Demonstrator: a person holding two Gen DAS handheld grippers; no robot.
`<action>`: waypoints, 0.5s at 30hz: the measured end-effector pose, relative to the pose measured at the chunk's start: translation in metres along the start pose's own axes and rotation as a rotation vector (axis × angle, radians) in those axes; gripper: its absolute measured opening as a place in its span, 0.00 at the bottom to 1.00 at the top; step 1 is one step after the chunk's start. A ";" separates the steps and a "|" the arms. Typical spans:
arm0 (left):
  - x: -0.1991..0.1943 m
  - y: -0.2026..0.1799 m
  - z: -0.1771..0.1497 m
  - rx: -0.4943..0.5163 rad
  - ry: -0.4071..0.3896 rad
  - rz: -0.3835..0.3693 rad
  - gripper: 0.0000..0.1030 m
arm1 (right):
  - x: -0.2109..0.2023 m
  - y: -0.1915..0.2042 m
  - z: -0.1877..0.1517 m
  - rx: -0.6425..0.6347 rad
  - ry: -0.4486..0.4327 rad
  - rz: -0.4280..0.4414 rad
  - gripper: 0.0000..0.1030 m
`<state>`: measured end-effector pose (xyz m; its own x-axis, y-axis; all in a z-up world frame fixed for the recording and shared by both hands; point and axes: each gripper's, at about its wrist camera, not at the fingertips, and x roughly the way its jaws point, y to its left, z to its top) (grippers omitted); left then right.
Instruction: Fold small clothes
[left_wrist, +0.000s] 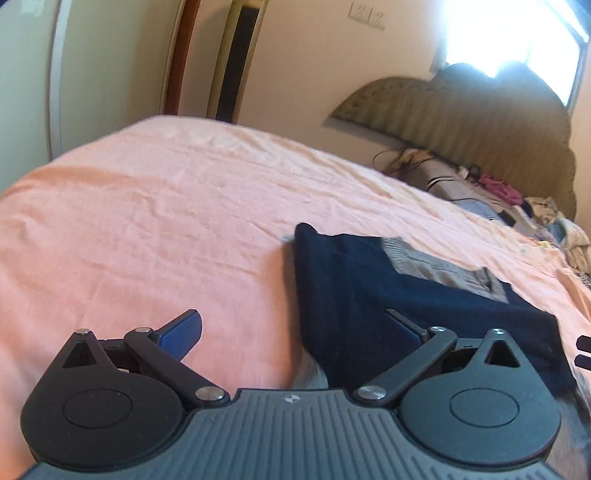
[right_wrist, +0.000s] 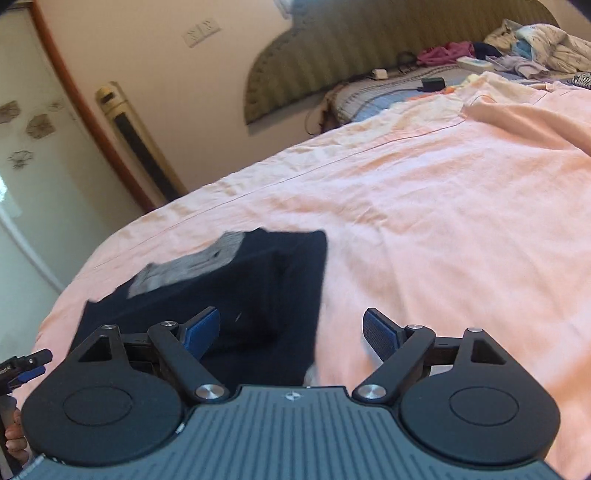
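Two handheld grippers, one garment, one bed.

Item: small dark navy knit garment (left_wrist: 388, 295) with a grey patterned panel (left_wrist: 439, 267), lying flat and partly folded on the pink cotton bedsheet (left_wrist: 147, 221). Near edge of garment close under both grippers; grey panel on its far half.

Left gripper (left_wrist: 295, 328): black arms, blue pads, jaws spread wide, nothing between them. Right-hand finger over the garment's near left portion, left-hand finger over bare sheet beside the garment's left edge. No visible contact with the cloth.

Right gripper (right_wrist: 291, 328): same build, jaws spread, empty. Left-hand finger over the garment's near right portion, other finger over bare sheet beside the garment's right edge.

Background, well beyond the garment: olive ribbed headboard (right_wrist: 332, 55), heap of mixed clothes and bedding (right_wrist: 535, 48) at the head of the bed.

Hazards, as judged:
- Pinching sheet together with garment, each claw straddling a garment edge; sheet dragged up with the fold.
- Catching only the top layer, existing fold opening or slipping.
- Uneven grasp between the two sides, skewed crease.
- Loose knit sagging on lift, corners drooping out of line.

Frames blurred; fine folds of the garment not readable.
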<state>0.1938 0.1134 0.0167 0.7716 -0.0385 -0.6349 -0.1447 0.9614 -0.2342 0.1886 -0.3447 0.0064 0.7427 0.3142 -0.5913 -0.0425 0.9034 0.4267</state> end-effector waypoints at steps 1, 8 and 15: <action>0.014 -0.003 0.006 0.006 0.028 0.031 0.89 | 0.013 -0.001 0.007 0.007 0.013 -0.009 0.82; 0.036 -0.026 0.004 0.226 0.001 0.185 0.00 | 0.046 -0.004 0.013 -0.038 0.052 0.042 0.11; 0.023 -0.015 0.003 0.179 -0.064 0.240 0.01 | 0.035 -0.015 0.013 -0.003 0.020 0.028 0.24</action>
<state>0.2157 0.0989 0.0079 0.7667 0.2077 -0.6074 -0.2208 0.9738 0.0543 0.2242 -0.3514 -0.0120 0.7278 0.3450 -0.5927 -0.0652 0.8951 0.4410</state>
